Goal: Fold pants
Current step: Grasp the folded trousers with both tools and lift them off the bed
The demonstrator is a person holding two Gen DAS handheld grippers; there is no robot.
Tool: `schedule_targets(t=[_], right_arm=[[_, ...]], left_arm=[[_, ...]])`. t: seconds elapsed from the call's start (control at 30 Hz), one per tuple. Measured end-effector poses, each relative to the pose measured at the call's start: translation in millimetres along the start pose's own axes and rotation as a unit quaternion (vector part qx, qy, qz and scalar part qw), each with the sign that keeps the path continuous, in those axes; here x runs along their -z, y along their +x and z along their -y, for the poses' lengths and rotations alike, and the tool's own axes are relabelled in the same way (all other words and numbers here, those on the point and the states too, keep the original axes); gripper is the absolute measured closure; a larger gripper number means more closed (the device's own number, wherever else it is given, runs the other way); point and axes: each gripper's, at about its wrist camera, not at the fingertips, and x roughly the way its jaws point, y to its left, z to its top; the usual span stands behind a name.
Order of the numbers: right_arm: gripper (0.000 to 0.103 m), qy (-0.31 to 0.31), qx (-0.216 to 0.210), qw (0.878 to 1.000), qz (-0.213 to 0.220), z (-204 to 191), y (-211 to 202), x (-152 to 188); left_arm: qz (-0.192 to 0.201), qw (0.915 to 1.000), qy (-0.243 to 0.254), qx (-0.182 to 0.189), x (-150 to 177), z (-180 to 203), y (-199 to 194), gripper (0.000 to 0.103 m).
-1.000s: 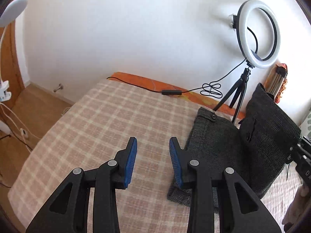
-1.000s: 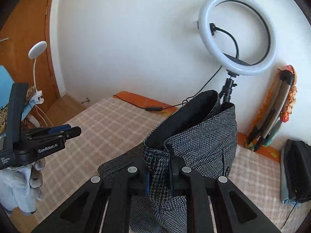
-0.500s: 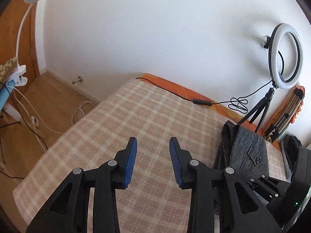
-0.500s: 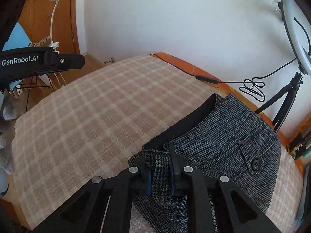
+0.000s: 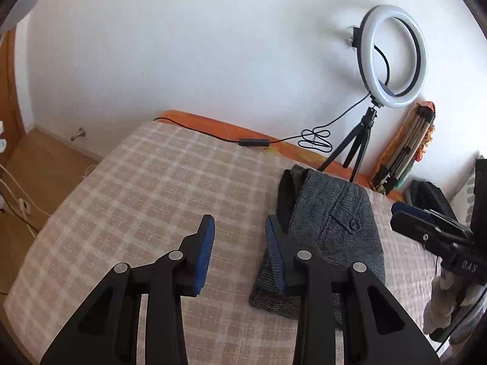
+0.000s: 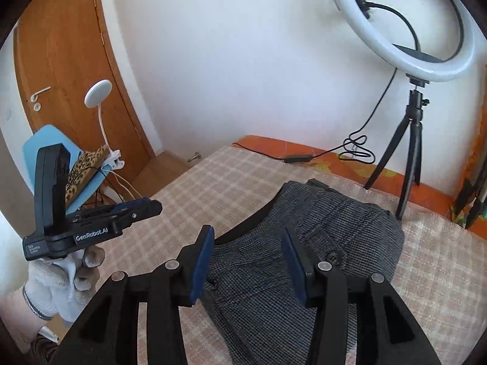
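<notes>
I see the bed [image 5: 152,182] filling mid-frame, with the folded pants [image 5: 331,231] lying flat on it right of centre. My left gripper [image 5: 239,252] is spread, holding nothing; right gripper [image 6: 246,261] is spread above the pants.

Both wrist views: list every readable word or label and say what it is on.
"GenRobot.AI": side of the left gripper, right wrist view.
"DAS": body of the right gripper, left wrist view.
Small white label on the left gripper's base: too small to read.
Pants: no text.
</notes>
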Motion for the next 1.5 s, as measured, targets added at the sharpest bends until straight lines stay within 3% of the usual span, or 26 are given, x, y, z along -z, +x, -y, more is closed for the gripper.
schedule_targets(t=[0.13,0.3,0.53,0.73,1.1,1.3,1.37,1.4,1.43,1.5], right_arm=[[0.055,0.025,0.033,0.999,-0.004,49.0,-6.1,-2.5],[0.055,0.048,0.046,0.997,-0.023,96.7,7.8,-1.5],[0.056,0.064,0.048,0.996,-0.044,121.2,43.5,5.9],[0.056,0.06,0.062,0.995,-0.056,128.1,64.3,6.8],[0.058,0.058,0.075,0.992,-0.08,138.5,87.9,8.5],[0.056,0.072,0.069,0.992,-0.073,141.8,75.8,6.5],[0.052,0.08,0.066,0.992,-0.07,147.1,67.0,6.6],[0.049,0.082,0.067,0.992,-0.068,149.9,62.3,7.1],[0.04,0.082,0.068,0.992,-0.064,152.4,57.2,8.1],[0.033,0.081,0.077,0.993,-0.049,157.4,45.6,10.9]], left_arm=[[-0.014,0.9982,0.053,0.025,12.7,43.0,11.7,0.07],[-0.034,0.9909,0.128,0.025,30.1,81.2,35.6,0.07],[-0.074,0.9886,0.131,0.007,43.7,78.2,68.5,0.07],[-0.076,0.9866,0.144,-0.005,48.7,78.3,70.1,0.07],[-0.094,0.9869,0.131,-0.001,49.2,71.2,79.0,0.067],[-0.105,0.9912,0.076,0.025,36.9,57.0,68.9,0.063],[-0.111,0.9916,0.052,0.041,32.2,51.1,61.9,0.055],[-0.117,0.991,0.038,0.054,30.2,48.0,58.8,0.047],[-0.121,0.9905,0.026,0.06,28.9,45.1,55.4,0.042],[-0.121,0.9908,0.005,0.06,27.7,38.6,48.2,0.04]])
